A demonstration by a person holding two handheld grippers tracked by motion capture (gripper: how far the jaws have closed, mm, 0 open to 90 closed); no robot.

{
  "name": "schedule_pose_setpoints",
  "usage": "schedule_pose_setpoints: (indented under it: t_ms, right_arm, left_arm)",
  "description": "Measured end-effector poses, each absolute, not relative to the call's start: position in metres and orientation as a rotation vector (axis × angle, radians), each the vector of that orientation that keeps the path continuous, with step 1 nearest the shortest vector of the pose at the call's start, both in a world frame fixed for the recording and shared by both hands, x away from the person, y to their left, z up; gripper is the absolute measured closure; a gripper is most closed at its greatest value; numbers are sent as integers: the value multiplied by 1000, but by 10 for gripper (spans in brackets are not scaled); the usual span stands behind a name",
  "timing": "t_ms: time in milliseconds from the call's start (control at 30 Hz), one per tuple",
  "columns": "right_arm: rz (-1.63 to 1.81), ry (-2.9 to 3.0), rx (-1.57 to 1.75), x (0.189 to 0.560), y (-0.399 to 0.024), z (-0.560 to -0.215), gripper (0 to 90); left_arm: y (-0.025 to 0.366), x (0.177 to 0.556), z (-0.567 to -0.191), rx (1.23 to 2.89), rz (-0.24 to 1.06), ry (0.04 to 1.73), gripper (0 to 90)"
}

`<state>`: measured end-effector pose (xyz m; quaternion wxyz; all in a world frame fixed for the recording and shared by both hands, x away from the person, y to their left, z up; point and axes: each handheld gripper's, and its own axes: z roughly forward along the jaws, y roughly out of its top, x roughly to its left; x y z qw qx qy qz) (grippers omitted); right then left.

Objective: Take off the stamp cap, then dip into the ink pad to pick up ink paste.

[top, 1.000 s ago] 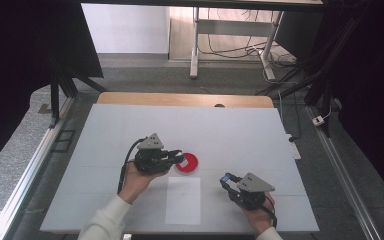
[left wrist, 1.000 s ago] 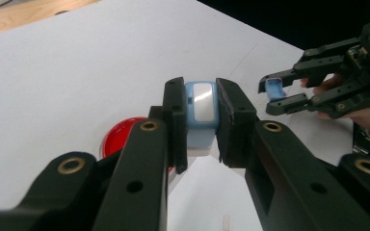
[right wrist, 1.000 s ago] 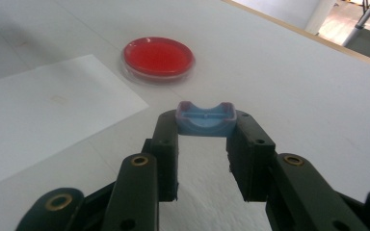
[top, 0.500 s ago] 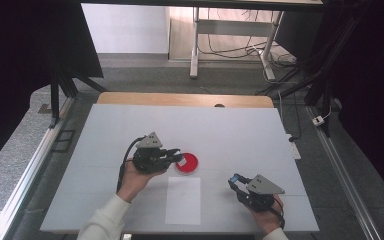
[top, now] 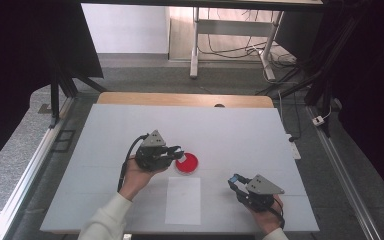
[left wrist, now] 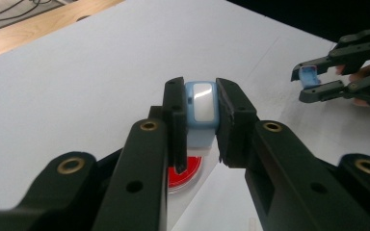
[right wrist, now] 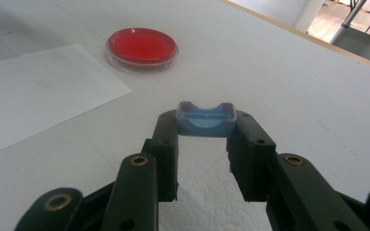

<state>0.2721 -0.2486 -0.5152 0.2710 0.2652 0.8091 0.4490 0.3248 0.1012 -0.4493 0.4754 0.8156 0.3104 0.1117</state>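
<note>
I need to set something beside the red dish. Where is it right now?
The red dish sits near the table's middle in the high view, just past the white paper sheet, right under the left gripper's tips.

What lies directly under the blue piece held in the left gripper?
Below the blue piece sits the red dish on the table; the jaws hide most of the dish.
</note>
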Motion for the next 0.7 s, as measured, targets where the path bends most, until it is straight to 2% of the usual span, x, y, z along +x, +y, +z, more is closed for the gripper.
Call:
schedule_pose_setpoints:
  t_ms: [700]
  right_arm:
    - [1211, 2177, 722, 272, -249, -515, 648]
  left_arm:
    - [80, 348, -483, 2064, 300, 786, 752]
